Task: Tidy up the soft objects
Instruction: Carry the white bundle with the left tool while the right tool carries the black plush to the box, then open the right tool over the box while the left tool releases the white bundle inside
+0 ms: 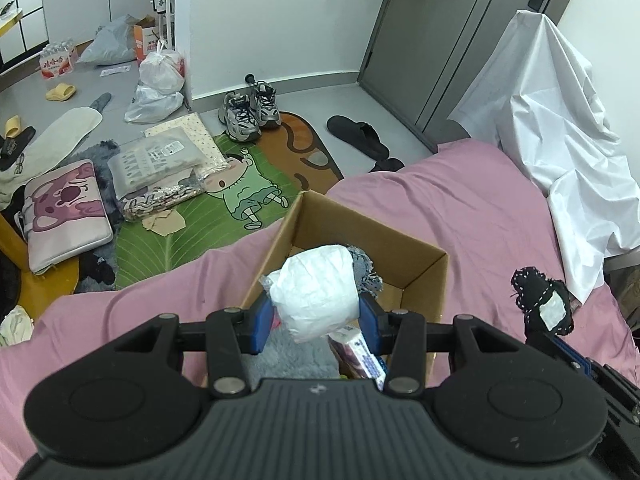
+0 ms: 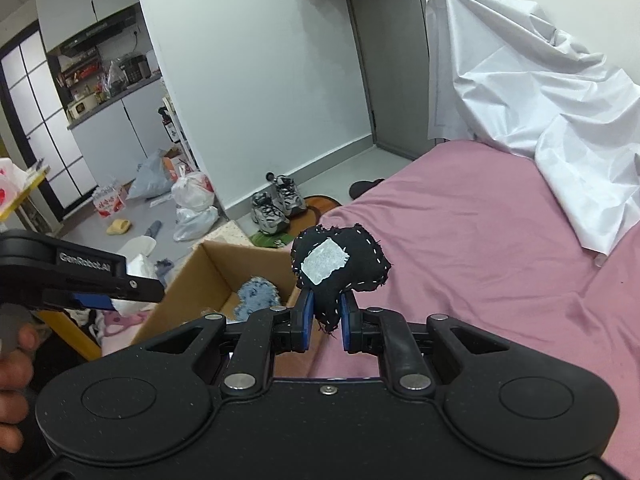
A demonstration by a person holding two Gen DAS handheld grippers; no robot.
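Tilted down over the one cardboard box (image 1: 420, 276): left gripper (image 1: 316, 320) clamping one white bundle (image 1: 320, 292), right gripper (image 2: 325, 316) pinching one black pouch (image 2: 340, 264) beside it

White bundle (image 1: 318, 292), black stitched pouch (image 2: 340, 268), both aloft

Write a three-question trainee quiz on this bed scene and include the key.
1. True or false: the left gripper holds a white bundle over the cardboard box.
2. What does the right gripper hold? A) a shoe B) a black stitched pouch C) a slipper
3. Fill in: the box stands on a ____ bedsheet.

Key: 1 true; 2 B; 3 pink.
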